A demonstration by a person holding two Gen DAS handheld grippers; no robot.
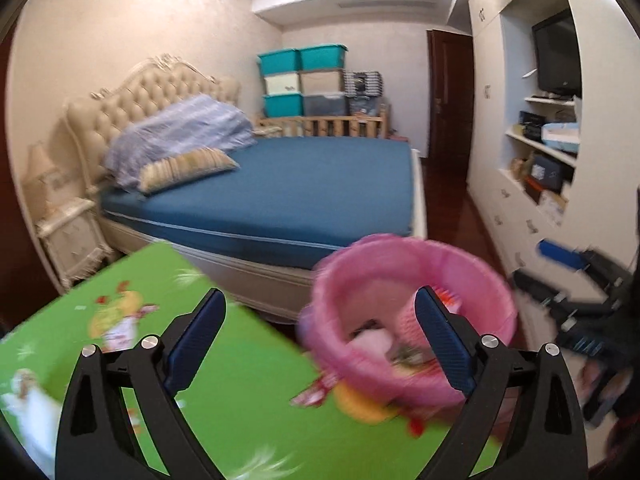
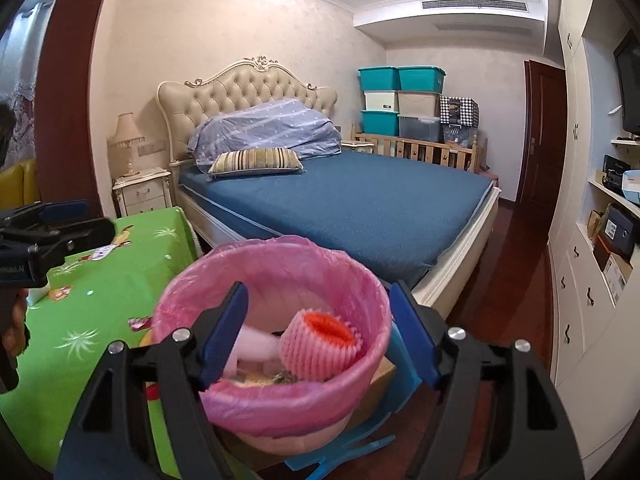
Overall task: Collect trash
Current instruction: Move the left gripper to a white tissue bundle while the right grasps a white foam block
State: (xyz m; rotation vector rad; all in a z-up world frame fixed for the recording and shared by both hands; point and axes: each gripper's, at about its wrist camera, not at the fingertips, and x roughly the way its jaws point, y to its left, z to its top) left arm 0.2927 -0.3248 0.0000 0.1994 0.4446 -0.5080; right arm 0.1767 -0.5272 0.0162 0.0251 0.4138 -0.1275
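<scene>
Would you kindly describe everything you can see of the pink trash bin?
The pink trash bin is a round, open-topped tub that looks like plastic, lined with a thin pink bag whose crinkled edge folds over the rim. It stands upright at the edge of the green patterned mat, in front of the bed, with a blue plastic piece against its right side. Inside lie a pink foam fruit net with an orange inside, a pale pink piece and darker scraps. Both claws are open and neither grips it.

Bedroom with cream walls [image 2: 240, 20]; blue-sheeted bed [image 2: 360, 208] against a tufted headboard [image 2: 248, 84]; teal storage boxes [image 2: 400, 80] stacked behind; white wardrobe [image 2: 576, 240] right; dark wood floor [image 2: 516, 240].
</scene>
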